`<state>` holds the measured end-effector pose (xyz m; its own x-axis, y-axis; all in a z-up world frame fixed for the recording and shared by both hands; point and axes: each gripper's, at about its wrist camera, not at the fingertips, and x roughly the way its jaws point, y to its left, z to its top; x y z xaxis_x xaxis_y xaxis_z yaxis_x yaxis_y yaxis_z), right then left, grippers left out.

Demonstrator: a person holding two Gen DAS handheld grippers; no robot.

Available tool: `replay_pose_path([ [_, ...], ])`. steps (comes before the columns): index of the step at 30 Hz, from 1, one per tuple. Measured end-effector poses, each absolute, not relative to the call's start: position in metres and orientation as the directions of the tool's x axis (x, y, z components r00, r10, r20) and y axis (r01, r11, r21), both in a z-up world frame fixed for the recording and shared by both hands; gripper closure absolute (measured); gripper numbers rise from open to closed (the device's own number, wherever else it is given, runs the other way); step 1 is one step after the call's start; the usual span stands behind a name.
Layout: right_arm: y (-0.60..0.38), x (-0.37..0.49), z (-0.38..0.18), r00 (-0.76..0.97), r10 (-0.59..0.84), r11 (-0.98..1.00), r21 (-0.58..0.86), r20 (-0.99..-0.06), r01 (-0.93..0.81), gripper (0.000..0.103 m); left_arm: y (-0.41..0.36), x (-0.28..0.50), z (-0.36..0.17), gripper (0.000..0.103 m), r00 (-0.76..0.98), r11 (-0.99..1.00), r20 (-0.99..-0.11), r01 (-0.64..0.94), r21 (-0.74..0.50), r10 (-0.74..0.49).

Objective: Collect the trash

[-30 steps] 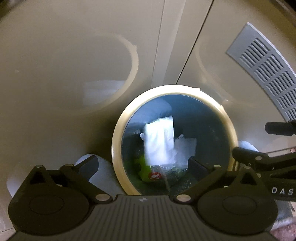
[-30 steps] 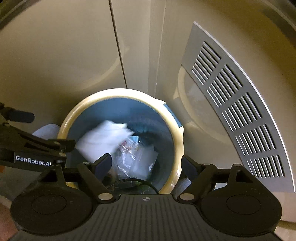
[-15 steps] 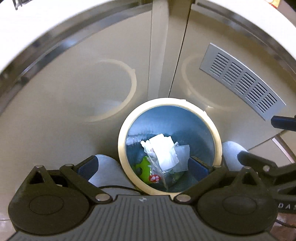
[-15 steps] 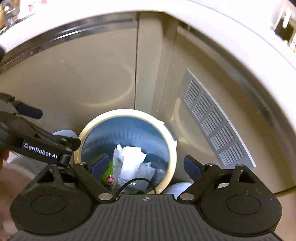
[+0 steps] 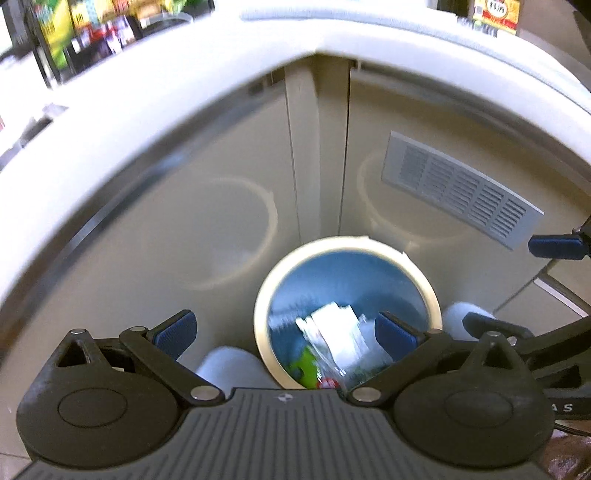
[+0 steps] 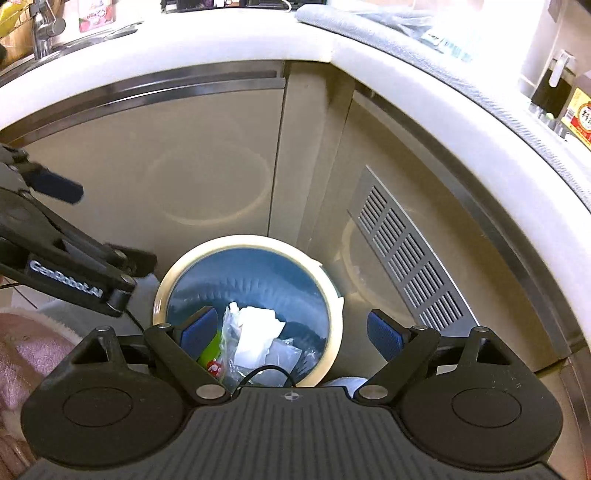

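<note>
A round trash bin (image 5: 266,295) with a cream rim and blue liner stands on the floor below both grippers; it also shows in the right wrist view (image 6: 334,332). Inside lie a white crumpled paper (image 5: 340,332), clear plastic wrap (image 6: 273,358) and a green wrapper (image 5: 306,365). My left gripper (image 5: 284,330) is open and empty, high above the bin. My right gripper (image 6: 291,330) is open and empty above the bin too. The left gripper also shows at the left of the right wrist view (image 6: 74,258).
Beige cabinet doors (image 6: 184,166) with a grey vent grille (image 6: 402,251) rise behind the bin. A white countertop edge (image 6: 406,85) curves above, with bottles and packets (image 6: 576,114) on it. A sink tap (image 6: 44,29) is at top left.
Both grippers have risen well away from the bin, which looks smaller now. The white paper has dropped into the bin and settled on the other trash. The countertop has come into view.
</note>
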<state>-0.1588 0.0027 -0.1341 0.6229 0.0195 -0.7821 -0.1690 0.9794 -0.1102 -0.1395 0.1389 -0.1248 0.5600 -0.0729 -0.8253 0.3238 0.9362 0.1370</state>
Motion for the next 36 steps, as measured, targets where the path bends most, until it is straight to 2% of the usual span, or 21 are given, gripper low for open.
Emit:
replay_pose_path([
  [21, -0.01, -0.176, -0.122, 0.665, 0.004, 0.988, -0.101, -0.747, -0.12, 0.013, 0.129, -0.16, -0.08, 0.0, 0.7, 0.908, -0.711, 0.338, 0.248, -0.066],
  [36, -0.029, -0.183, -0.097, 0.718, 0.006, 0.996, -0.062, -0.696, -0.068, 0.013, 0.125, -0.155, -0.063, 0.0, 0.703, 0.909, -0.703, 0.354, 0.221, -0.102],
])
